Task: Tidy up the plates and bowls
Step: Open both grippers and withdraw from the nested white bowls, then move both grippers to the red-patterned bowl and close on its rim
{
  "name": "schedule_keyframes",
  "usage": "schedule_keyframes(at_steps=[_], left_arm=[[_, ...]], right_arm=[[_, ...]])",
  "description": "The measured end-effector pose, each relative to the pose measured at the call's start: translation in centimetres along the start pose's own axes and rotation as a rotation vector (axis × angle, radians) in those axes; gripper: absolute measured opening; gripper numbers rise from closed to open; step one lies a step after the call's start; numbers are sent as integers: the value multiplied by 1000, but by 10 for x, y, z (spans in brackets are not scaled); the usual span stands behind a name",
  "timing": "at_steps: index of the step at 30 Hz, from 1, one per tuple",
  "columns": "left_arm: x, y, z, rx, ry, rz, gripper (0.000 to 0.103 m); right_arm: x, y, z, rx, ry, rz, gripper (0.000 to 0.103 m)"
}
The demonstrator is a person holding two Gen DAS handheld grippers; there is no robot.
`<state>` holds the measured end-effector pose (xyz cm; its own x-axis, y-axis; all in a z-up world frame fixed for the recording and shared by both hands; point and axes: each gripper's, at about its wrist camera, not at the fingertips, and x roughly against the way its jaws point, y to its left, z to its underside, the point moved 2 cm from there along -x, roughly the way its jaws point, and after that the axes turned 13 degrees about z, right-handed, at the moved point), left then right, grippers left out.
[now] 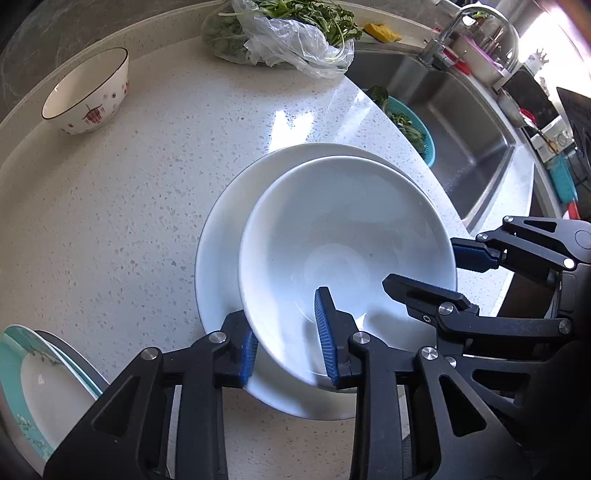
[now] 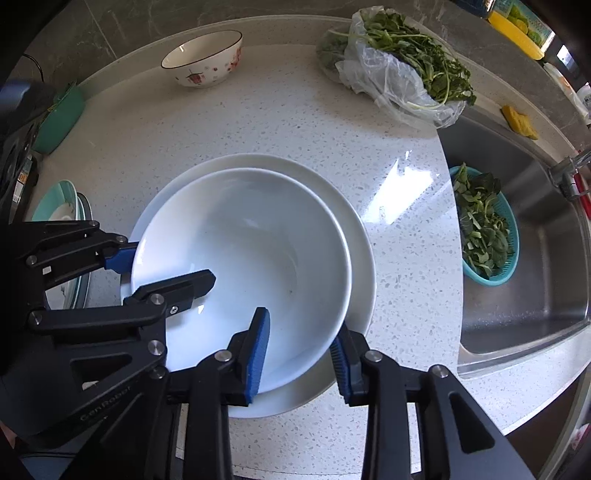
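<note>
A plain white bowl (image 1: pixel 347 229) (image 2: pixel 251 236) sits inside a wider white plate (image 1: pixel 229 221) (image 2: pixel 364 266) on the speckled counter. My left gripper (image 1: pixel 288 347) (image 2: pixel 151 271) points down over the bowl's near-left rim. One blue pad is outside the wall and the other inside, well off the wall, so it is open. My right gripper (image 2: pixel 299 360) (image 1: pixel 443 273) straddles the opposite rim the same way, open with the rim loose in the gap. A patterned bowl (image 1: pixel 88 92) (image 2: pixel 203 59) stands at the counter's back. Stacked teal-rimmed plates (image 1: pixel 33 376) (image 2: pixel 59 203) lie at the left.
A plastic bag of greens (image 1: pixel 288 33) (image 2: pixel 402 62) lies at the back beside the steel sink (image 1: pixel 461 129) (image 2: pixel 535 258). A teal colander (image 1: pixel 413 125) (image 2: pixel 484 229) of leaves sits in the sink. A yellow sponge (image 1: pixel 382 32) (image 2: pixel 519 122) rests on its ledge.
</note>
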<state>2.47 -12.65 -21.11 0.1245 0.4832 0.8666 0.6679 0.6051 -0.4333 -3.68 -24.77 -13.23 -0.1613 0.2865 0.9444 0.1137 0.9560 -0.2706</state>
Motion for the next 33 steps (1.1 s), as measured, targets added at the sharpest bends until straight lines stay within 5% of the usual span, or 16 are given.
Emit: schedule_keyframes(at_steps=[5, 11, 17, 22, 24, 26, 33], left_arm=[[2, -1, 4, 14, 3, 22, 32], [18, 4, 2, 76, -46, 106, 46], [36, 9, 5, 114, -81, 130, 65], [47, 11, 7, 135, -90, 143, 70], [52, 13, 8, 149, -94, 162, 77], [59, 17, 10, 153, -104, 157, 95], [78, 34, 15, 228, -103, 228, 95]], right_arm=[[2, -2, 3, -20, 14, -30, 35], [3, -24, 7, -162, 54, -217, 45], [14, -32, 7, -187, 44, -265, 59], [16, -37, 3, -186, 55, -291, 62], [19, -39, 0, -183, 62, -308, 62], [23, -42, -5, -181, 57, -338, 66], [38, -65, -29, -214, 10, -393, 69]])
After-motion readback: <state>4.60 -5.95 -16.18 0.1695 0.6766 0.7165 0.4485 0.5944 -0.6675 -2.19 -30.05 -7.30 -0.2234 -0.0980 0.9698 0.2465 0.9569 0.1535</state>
